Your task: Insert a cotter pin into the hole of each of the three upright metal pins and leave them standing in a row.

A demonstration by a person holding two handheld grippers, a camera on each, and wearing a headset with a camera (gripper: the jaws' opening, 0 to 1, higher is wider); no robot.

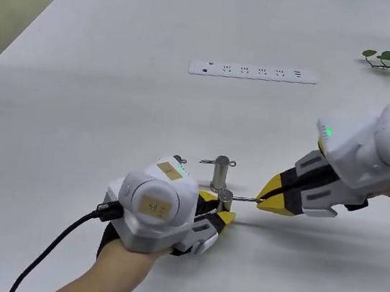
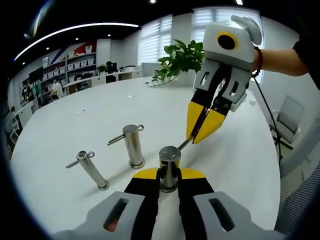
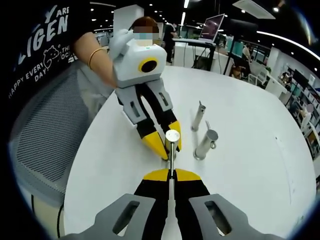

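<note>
gripping a smooth steel pin [image 2: 169, 157], left hand-held gripper [image 2: 169, 176] faces right hand-held gripper [image 2: 200, 132] pinching thin cotter pin [image 1: 246, 199].

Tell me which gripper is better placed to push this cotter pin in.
Right. The right gripper is shut on the cotter pin, its tip at the metal pin, which the left gripper clamps upright.

A large white tabletop [image 1: 113, 105] carries three short upright steel pins. One pin [image 2: 169, 167] stands between the left gripper [image 2: 169, 175] fingers [image 2: 142, 175]. A second pin [image 2: 133, 145] and a third pin [image 2: 92, 169] stand just beyond the fingertips. A long white power strip [image 1: 254, 72] lies well past them.
</note>
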